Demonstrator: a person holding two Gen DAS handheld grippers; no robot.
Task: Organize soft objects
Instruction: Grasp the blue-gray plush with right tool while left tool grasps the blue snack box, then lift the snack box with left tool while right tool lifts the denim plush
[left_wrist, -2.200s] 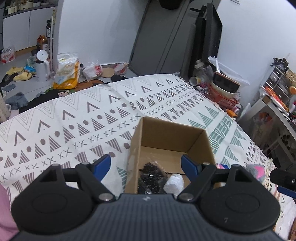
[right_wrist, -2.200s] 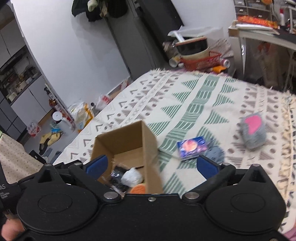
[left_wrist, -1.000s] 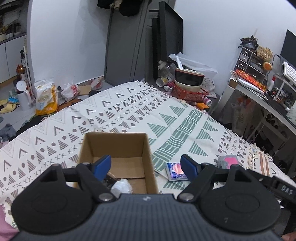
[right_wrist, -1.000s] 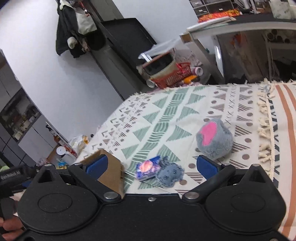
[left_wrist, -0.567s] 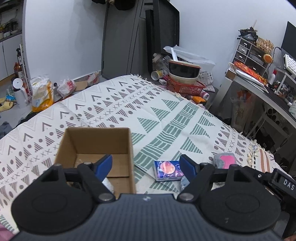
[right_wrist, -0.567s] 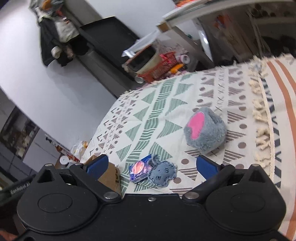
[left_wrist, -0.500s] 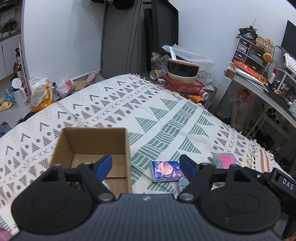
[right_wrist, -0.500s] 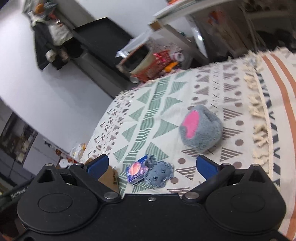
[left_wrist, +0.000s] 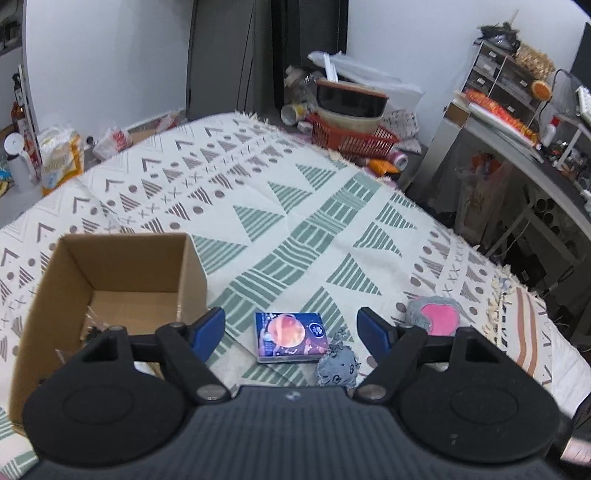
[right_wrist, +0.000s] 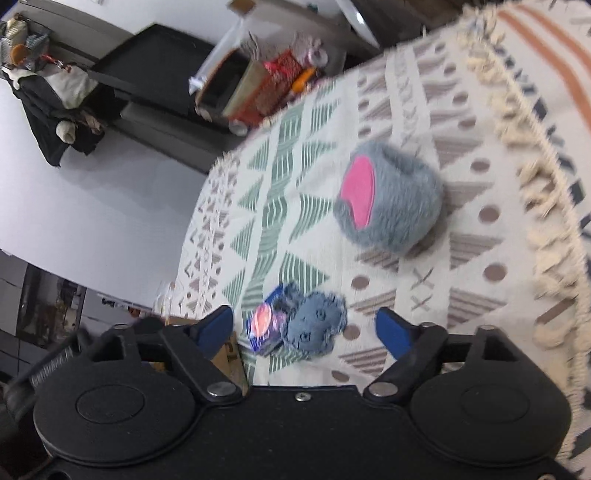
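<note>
Left wrist view: the left tool, jaws apart and grasping nothing, has just been closing a little above the blue packet at lower centre. A grey felt patch touches the packet's right corner; the grey-and-pink plush lies further right. The cardboard box stands at lower left on the patterned bedspread.

Right wrist view: the right tool, released and empty, has just been narrowing above packet and patch; the plush sits upper right.
</note>
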